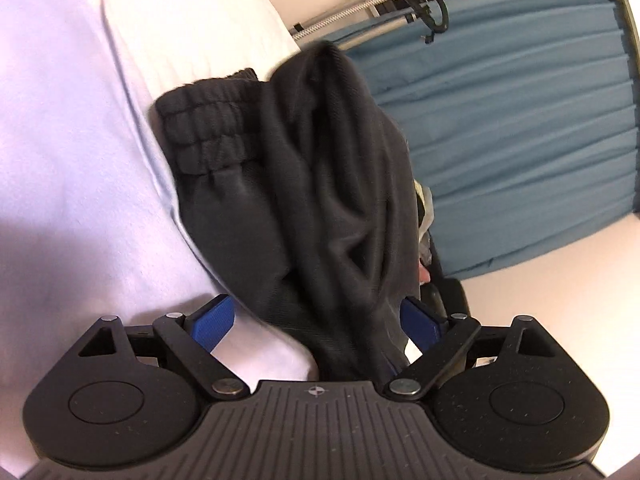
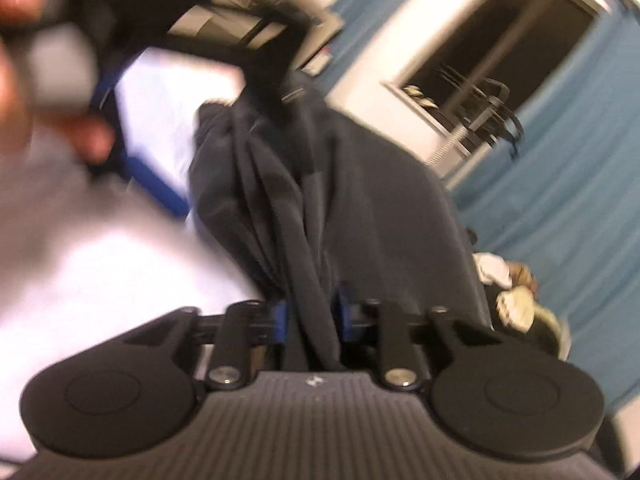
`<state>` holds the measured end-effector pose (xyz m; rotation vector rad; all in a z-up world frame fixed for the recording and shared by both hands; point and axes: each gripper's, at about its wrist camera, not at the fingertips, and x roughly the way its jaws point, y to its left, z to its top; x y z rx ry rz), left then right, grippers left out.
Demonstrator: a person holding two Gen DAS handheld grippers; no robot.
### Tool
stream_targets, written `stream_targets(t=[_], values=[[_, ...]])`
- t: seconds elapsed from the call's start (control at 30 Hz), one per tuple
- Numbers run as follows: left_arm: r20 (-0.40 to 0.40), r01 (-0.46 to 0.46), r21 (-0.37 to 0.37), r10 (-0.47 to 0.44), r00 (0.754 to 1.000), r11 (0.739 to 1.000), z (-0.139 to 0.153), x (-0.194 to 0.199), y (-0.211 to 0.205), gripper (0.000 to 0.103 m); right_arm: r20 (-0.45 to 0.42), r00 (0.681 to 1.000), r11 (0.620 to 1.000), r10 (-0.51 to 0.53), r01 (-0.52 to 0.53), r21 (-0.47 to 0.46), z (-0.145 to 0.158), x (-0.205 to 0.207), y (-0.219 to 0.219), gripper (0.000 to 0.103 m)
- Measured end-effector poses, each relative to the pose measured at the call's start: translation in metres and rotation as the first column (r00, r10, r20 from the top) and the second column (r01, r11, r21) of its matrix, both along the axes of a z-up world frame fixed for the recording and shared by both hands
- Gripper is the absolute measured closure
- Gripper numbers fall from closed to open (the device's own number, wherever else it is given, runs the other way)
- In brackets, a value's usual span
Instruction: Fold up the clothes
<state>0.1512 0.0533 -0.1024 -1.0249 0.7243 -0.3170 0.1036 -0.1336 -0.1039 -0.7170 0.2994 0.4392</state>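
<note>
Presently both grippers act on dark sweatpants point(image 1: 320, 184): right gripper point(image 2: 312, 320) clamps bunched cloth; left gripper point(image 1: 316, 320) stands wide around it. Soft, limp; grip elastic waistband point(image 1: 204, 120) at ten o'clock.

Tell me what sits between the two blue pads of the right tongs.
A bunched fold of the dark trousers fills the narrow gap of the right tongs; the right wrist view shows it.

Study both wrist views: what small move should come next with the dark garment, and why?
Probably close the left gripper on the dark garment. Its blue fingers stand wide apart around the cloth, while the right gripper is already shut on a bunched fold, so only one end seems secured above the white sheet.
</note>
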Motion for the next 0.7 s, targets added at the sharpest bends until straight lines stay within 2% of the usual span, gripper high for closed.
stream_targets(t=[0.07,0.17,0.27,0.33,0.4,0.5,0.57,0.67,0.7], values=[[0.012,-0.018,-0.032,0.018,1.0,0.999,-0.005,0.002,0.002,0.011,0.006,1.0,0.997,-0.025,0.025,0.071,0.013,0.0,-0.005,0.086],[0.061,-0.03,-0.08,0.035,0.998,0.996,-0.012,0.009,0.004,0.011,-0.001,1.0,0.995,-0.025,0.025,0.101,0.02,-0.001,-0.006,0.087],[0.098,-0.068,-0.167,0.085,0.992,0.984,-0.017,0.014,0.009,0.011,-0.009,1.0,0.998,-0.007,0.007,0.055,0.013,-0.004,0.0,0.088],[0.11,-0.067,-0.197,0.09,0.99,0.978,-0.019,0.018,0.01,0.011,-0.01,1.0,1.0,0.004,-0.004,0.015,0.007,-0.007,0.006,0.088],[0.123,-0.058,-0.175,0.08,0.989,0.983,-0.02,0.025,0.009,0.011,-0.016,1.0,1.0,0.02,-0.02,0.0,0.005,-0.006,0.008,0.088],[0.096,-0.082,-0.199,0.103,0.99,0.977,-0.024,0.039,0.013,0.011,0.024,0.998,0.995,0.065,-0.063,-0.079,-0.003,-0.017,0.013,0.089],[0.072,-0.087,-0.215,0.104,0.992,0.973,-0.027,0.048,0.014,0.011,0.029,0.996,0.993,0.082,-0.079,-0.091,-0.004,-0.024,0.014,0.089],[0.037,-0.069,-0.183,0.077,0.996,0.981,-0.025,0.053,0.019,0.012,-0.022,0.999,0.993,0.04,-0.037,0.108,0.012,-0.015,-0.012,0.089],[0.025,-0.073,-0.18,0.079,0.997,0.981,-0.026,0.054,0.021,0.017,-0.042,0.999,0.984,0.027,-0.02,0.175,0.017,-0.012,-0.021,0.088]])
